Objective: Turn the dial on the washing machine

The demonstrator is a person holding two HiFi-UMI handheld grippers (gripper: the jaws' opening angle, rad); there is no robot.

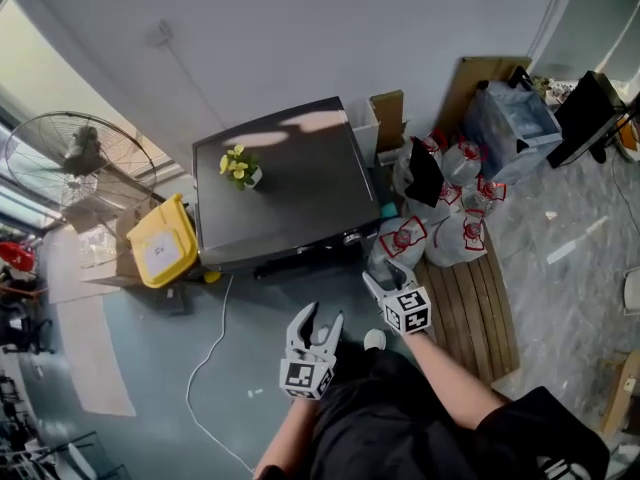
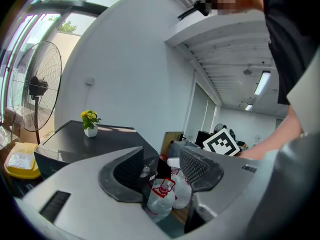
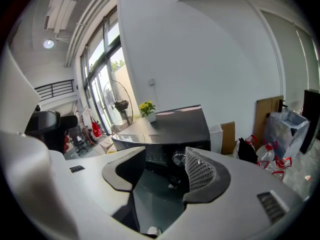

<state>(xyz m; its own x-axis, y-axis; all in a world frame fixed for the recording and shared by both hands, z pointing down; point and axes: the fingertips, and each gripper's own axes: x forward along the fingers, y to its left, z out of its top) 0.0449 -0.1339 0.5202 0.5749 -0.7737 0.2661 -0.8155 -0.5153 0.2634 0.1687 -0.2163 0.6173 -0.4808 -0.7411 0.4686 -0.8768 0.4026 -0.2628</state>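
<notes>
A person stands before the washing machine (image 1: 290,193) with a gripper in each hand, both sets of tongs wide apart and holding nothing. The dial (image 3: 179,158) sits at the right end of the machine's front panel. The right gripper (image 1: 384,276) points toward it from short of the front and is not on it, while the left gripper (image 1: 318,324) hangs further out from the front. The likely trouble from here is that the knob is small and set close beside the panel's other controls. Wide jaws closing off-centre could slip off its round face or knock a neighbouring control. A white cable (image 1: 212,348) trails over the floor in front of the machine and could snag a foot. On the machine's top a white pot (image 1: 254,177) holds yellow flowers. Left of the machine stands a yellow bin (image 1: 160,243) with something pale lying on top, and its inside does not show. Right of the machine, clear jugs (image 1: 440,230) with red labels crowd together, and how full they are is hard to say. Further right and back sits a translucent tub (image 1: 515,118) whose contents cannot be made out.
</notes>
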